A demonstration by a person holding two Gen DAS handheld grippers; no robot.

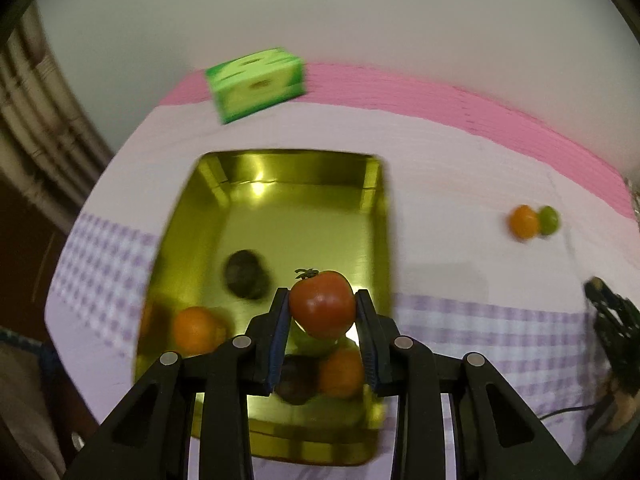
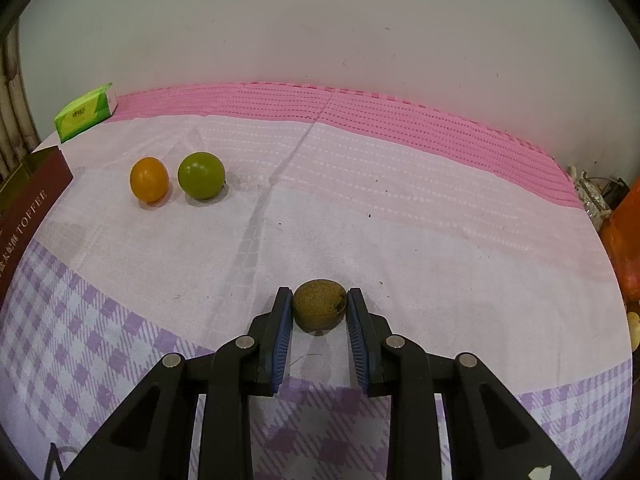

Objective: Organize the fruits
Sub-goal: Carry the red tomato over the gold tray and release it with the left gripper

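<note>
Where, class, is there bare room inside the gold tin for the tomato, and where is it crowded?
Free: the tin's far half, between the dark fruit and its back wall. Crowded: the near end, around the orange, under the tomato.

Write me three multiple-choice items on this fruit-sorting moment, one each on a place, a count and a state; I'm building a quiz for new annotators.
1. Where is the tomato?
A. on the cloth
B. between the left gripper's pads, over the gold tin
C. beside the green box

2. How many fruits lie loose together on the tablecloth?
A. one
B. two
C. four

3. What is the right gripper doing?
A. standing open
B. closed on the brown fruit
C. holding an orange

Key: B, the pads clamp it above the tin; B, an orange fruit and a green fruit; B, both pads press its sides.
</note>
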